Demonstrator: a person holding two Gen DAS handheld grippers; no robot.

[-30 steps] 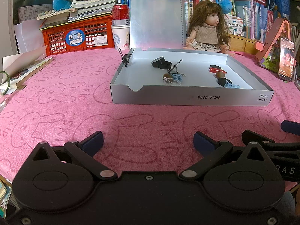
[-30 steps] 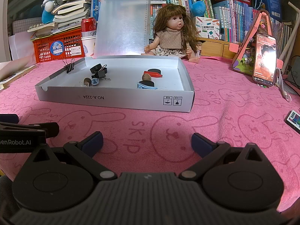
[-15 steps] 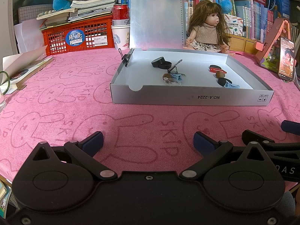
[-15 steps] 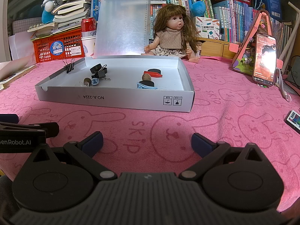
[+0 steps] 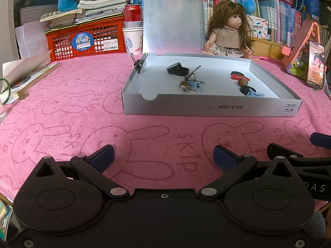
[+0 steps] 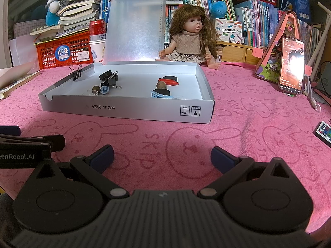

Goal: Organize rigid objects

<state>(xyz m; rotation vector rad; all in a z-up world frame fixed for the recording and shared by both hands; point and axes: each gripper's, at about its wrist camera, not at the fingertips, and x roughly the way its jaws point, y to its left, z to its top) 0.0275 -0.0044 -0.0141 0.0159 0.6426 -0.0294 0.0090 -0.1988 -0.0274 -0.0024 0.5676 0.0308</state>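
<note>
A shallow grey cardboard tray [image 5: 211, 108] [image 6: 128, 109] sits on the pink cloth ahead of both grippers. Inside lie black round caps [image 5: 174, 68] [image 6: 106, 74], a black binder clip [image 6: 110, 82], a blue clip [image 5: 255, 93] [image 6: 161, 95], a brown nut [image 5: 242, 81] [image 6: 161, 85], a red piece [image 5: 238, 76] [image 6: 170, 82] and a clear lid [image 5: 189, 90]. Another binder clip [image 5: 138, 63] [image 6: 77, 72] grips the tray's left wall. My left gripper [image 5: 163, 157] and right gripper [image 6: 162, 157] are open and empty, low over the cloth, well short of the tray.
A doll [image 6: 191, 39], a metal clipboard [image 6: 134, 26], a red crate [image 5: 82, 39] with books, a can and cup stand behind the tray. A phone on a stand [image 6: 291, 64] is at right, a remote [image 6: 324, 132] at the right edge.
</note>
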